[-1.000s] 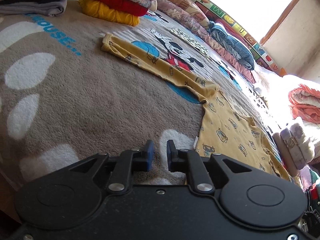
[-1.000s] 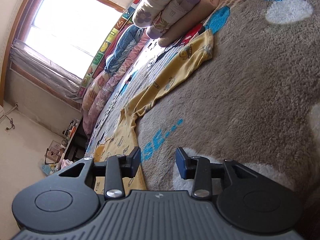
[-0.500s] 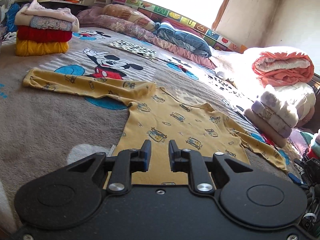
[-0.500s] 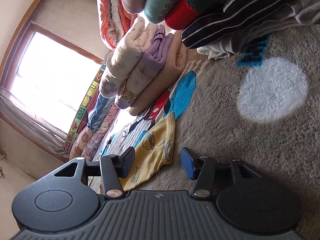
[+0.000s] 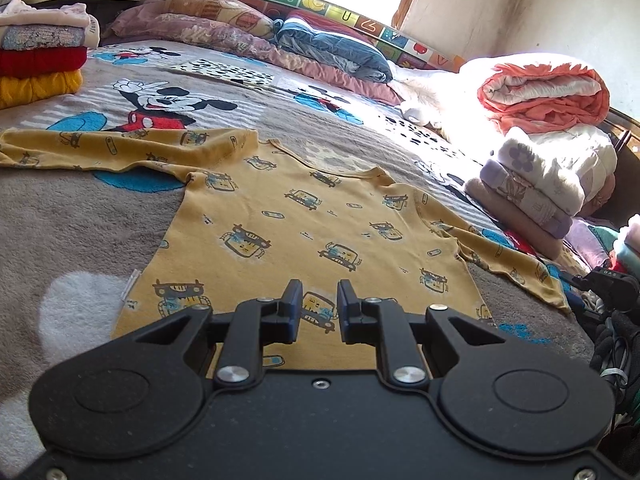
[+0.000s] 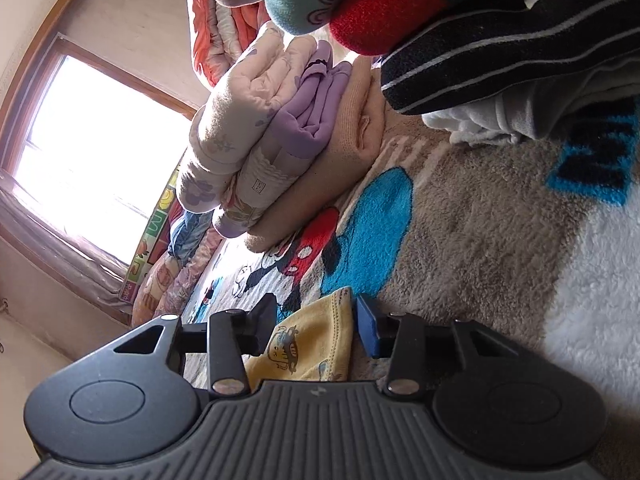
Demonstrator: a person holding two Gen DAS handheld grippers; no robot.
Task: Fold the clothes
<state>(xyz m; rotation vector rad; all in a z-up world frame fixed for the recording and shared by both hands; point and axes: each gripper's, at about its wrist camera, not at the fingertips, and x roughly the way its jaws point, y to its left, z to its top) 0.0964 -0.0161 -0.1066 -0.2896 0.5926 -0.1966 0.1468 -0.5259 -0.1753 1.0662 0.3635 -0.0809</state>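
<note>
Across the bed (image 5: pixel 100 216) lies our shirt (image 5: pixel 304 224), soft and limp; our right gripper (image 6: pixel 314 326), jaws just closing, brackets its cuff (image 6: pixel 316 344), ungripped; left gripper (image 5: pixel 316 308) hovers slightly parted, empty, over the hem.

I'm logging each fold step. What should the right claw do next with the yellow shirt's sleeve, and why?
Probably finish closing. The right claw, jaws just narrowing, straddles the cuff of the yellow shirt, which lies flat, unfolded; gripping it lets the sleeve be folded inward.

Home bedroom: bed under cartoon-mouse fleece blanket (image 5: pixel 100 208), pillows (image 5: pixel 224 20) along bright window (image 6: pixel 92 152), folded clothes stacks (image 5: pixel 40 60), rolled quilt (image 5: pixel 544 92) at blanket's edges.
</note>
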